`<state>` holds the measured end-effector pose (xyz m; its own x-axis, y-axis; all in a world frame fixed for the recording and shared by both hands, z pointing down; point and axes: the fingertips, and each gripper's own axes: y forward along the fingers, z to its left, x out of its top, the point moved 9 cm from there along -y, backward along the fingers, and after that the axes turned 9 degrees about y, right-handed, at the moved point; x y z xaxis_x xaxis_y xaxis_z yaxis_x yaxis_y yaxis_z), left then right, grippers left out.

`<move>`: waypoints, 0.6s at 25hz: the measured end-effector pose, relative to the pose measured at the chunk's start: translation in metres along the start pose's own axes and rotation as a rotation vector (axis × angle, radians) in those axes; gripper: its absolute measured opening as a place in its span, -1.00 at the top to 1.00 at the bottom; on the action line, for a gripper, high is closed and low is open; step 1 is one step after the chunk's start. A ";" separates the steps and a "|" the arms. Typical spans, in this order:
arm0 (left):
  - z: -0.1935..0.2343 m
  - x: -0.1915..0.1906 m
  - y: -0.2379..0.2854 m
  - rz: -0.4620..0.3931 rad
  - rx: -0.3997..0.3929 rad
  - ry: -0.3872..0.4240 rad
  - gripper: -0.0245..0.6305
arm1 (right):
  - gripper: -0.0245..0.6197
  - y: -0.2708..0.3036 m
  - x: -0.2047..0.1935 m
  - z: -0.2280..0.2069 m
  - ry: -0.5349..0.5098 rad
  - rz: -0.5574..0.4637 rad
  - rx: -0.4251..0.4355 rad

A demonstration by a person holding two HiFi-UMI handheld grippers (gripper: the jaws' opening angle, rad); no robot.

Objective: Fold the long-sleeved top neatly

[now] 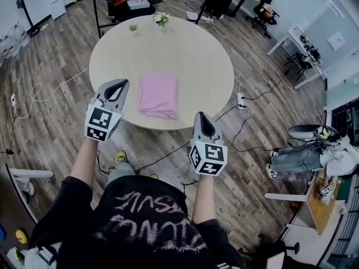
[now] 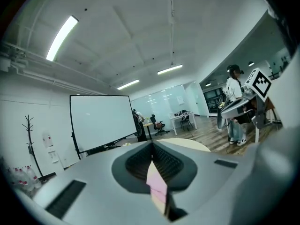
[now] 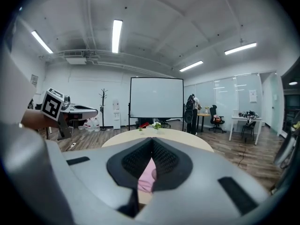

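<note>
The pink long-sleeved top [image 1: 159,96] lies folded into a compact rectangle on the round beige table [image 1: 196,55], near its front edge. My left gripper [image 1: 117,86] hovers over the table's front left rim, to the left of the top, jaws shut and empty. My right gripper [image 1: 202,120] hangs just off the front edge, to the right of the top, also shut on nothing. In the left gripper view the shut jaws [image 2: 151,147] point level across the room, with a sliver of pink top [image 2: 157,187] below them. The right gripper view shows shut jaws [image 3: 151,142] and the pink top [image 3: 147,177] beneath.
A small vase of flowers [image 1: 161,19] and a tiny plant [image 1: 133,27] stand at the table's far edge. Cables and a power strip [image 1: 242,101] lie on the wooden floor. A projection screen [image 2: 101,121] stands beyond; a person [image 2: 233,93] stands at the right.
</note>
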<state>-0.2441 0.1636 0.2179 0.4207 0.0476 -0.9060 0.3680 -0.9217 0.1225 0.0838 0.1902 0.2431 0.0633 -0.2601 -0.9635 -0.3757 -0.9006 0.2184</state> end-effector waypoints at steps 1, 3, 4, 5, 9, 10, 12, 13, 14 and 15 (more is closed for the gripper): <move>0.000 0.000 -0.004 -0.002 0.013 -0.009 0.89 | 0.90 -0.003 0.003 -0.002 -0.002 -0.009 0.001; 0.000 -0.002 -0.012 -0.001 0.038 -0.026 0.89 | 0.90 -0.007 0.008 -0.005 -0.006 -0.021 0.001; 0.000 -0.002 -0.016 0.000 0.049 -0.026 0.89 | 0.90 -0.008 0.010 -0.007 -0.010 -0.026 0.001; 0.000 0.000 -0.019 0.001 0.058 -0.018 0.89 | 0.91 -0.010 0.012 -0.008 -0.014 -0.030 0.001; 0.003 0.004 -0.028 0.010 0.086 0.016 0.89 | 0.90 -0.014 0.020 -0.013 -0.018 -0.054 -0.008; 0.004 0.003 -0.031 0.010 0.094 0.012 0.89 | 0.91 -0.015 0.022 -0.014 -0.017 -0.058 -0.012; 0.006 0.000 -0.038 0.009 0.107 -0.003 0.89 | 0.91 -0.015 0.025 -0.015 -0.014 -0.065 -0.019; 0.007 -0.002 -0.040 0.010 0.112 -0.009 0.89 | 0.91 -0.015 0.027 -0.015 -0.011 -0.070 -0.023; 0.009 -0.004 -0.042 0.012 0.117 -0.016 0.89 | 0.91 -0.015 0.028 -0.016 -0.007 -0.075 -0.027; 0.010 -0.007 -0.044 0.015 0.123 -0.025 0.89 | 0.91 -0.015 0.030 -0.017 -0.003 -0.081 -0.031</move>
<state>-0.2719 0.1998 0.2148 0.4039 0.0255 -0.9144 0.2564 -0.9627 0.0864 0.1071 0.1905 0.2139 0.0899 -0.1851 -0.9786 -0.3410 -0.9289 0.1444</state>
